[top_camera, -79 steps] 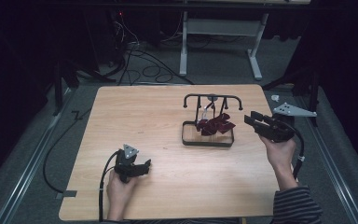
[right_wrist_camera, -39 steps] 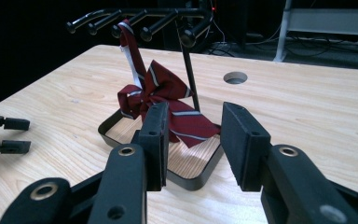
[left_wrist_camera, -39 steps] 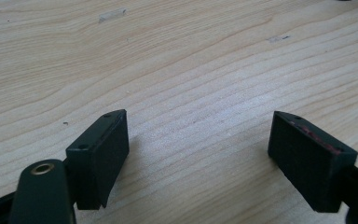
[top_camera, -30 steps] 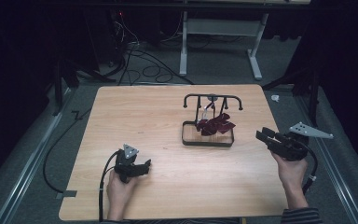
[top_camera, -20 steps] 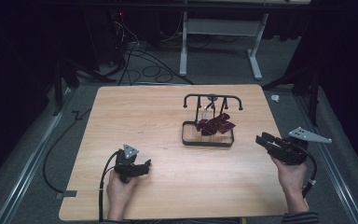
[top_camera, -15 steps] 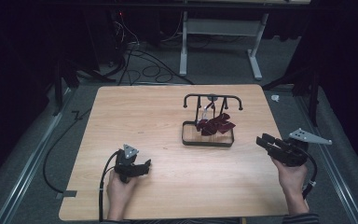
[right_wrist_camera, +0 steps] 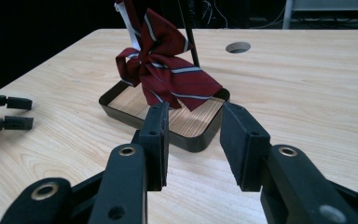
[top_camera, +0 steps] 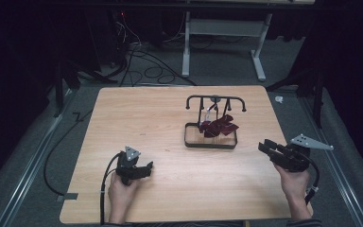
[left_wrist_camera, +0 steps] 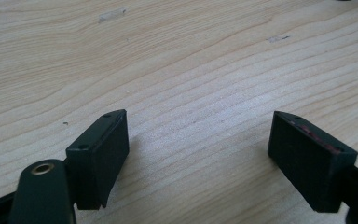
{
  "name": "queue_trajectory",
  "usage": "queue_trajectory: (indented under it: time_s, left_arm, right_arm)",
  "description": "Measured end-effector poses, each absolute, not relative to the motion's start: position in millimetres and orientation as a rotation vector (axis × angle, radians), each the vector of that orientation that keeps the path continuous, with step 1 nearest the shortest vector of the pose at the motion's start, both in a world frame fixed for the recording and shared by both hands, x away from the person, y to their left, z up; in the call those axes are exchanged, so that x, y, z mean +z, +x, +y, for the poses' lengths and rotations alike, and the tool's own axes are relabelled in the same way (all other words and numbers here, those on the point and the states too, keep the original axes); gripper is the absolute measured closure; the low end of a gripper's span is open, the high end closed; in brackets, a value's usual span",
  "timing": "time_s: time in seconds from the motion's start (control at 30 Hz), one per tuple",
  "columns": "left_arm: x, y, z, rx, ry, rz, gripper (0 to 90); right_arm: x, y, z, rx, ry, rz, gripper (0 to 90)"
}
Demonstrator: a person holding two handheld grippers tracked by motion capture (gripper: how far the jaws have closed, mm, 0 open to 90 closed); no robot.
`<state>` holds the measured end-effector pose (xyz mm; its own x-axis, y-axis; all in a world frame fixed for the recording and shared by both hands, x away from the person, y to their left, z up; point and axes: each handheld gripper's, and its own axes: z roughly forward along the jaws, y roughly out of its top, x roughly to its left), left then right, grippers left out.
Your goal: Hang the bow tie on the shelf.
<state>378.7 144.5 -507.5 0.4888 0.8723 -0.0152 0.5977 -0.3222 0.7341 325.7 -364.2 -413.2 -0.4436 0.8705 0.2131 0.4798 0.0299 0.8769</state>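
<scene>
Hanging over a black oval tray (right_wrist_camera: 121, 108), a striped maroon bow (right_wrist_camera: 165, 74) faces the half-open, empty right tool (right_wrist_camera: 193, 140)

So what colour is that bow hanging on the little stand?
Dark red with thin white and dark stripes; the bow shows best in the right gripper view.

A dark red striped bow tie (top_camera: 219, 126) with thin pale stripes hangs crumpled from a black wire stand (top_camera: 215, 100). Its folds droop into the stand's black rectangular tray (top_camera: 210, 143), far right of the counter's middle. A white strap (right_wrist_camera: 129, 25) runs up from the knot toward the stand's top bar.
</scene>
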Motion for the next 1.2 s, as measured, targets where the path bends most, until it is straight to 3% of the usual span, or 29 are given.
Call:
queue_trajectory:
  time_s: [1.2]
  left_arm:
    - [-507.5, 378.7, 144.5, 0.509, 2.045, 1.207, 20.7]
  right_arm:
    - [-445.8, 337.6, -340.9, 1.331, 1.39, 2.037, 64.0]
